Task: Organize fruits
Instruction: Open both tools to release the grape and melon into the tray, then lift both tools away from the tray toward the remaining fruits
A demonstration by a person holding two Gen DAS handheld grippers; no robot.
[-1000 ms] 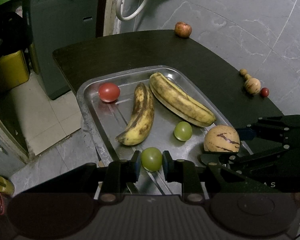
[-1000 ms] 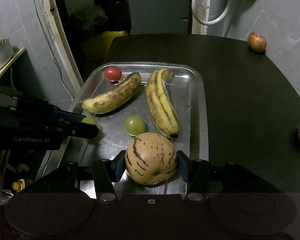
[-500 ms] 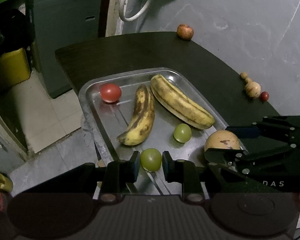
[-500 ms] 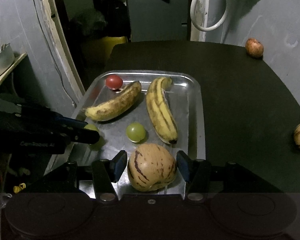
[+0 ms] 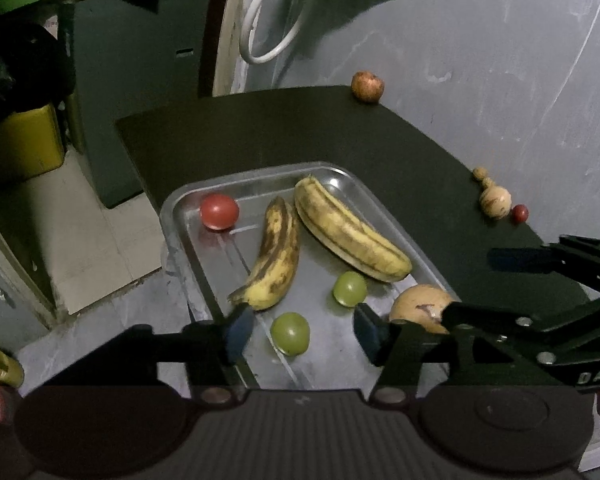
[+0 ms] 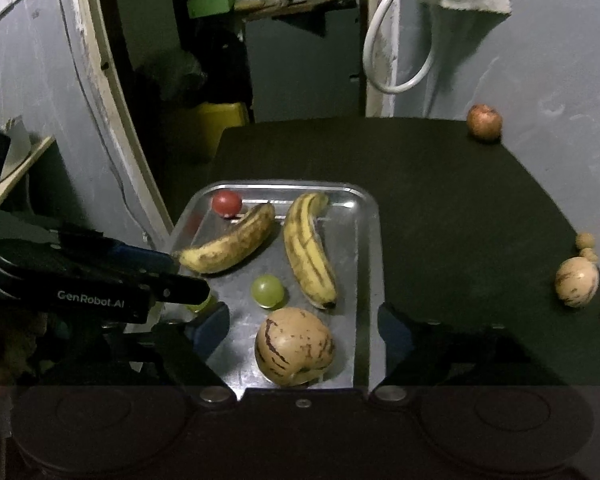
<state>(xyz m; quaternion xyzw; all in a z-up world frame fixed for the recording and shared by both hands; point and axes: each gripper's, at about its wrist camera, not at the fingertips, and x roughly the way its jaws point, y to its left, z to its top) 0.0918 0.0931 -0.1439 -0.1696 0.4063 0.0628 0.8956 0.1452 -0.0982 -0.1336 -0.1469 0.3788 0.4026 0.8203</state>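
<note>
Both claws opening over the tray (image 6: 367,240)

Left claw (image 5: 300,330) straddled a green grape (image 5: 290,333), right claw (image 6: 302,330) a striped melon (image 6: 294,351); neither touched. Bananas (image 6: 308,248) lay beyond.

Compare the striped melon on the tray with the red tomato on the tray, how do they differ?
The striped melon is tan with dark purple streaks; the red tomato is plain red. The melon is far larger than the tomato. The melon lies at the tray's near end, the tomato in its far corner. Both are roundish and rest loose on the tray.
</note>
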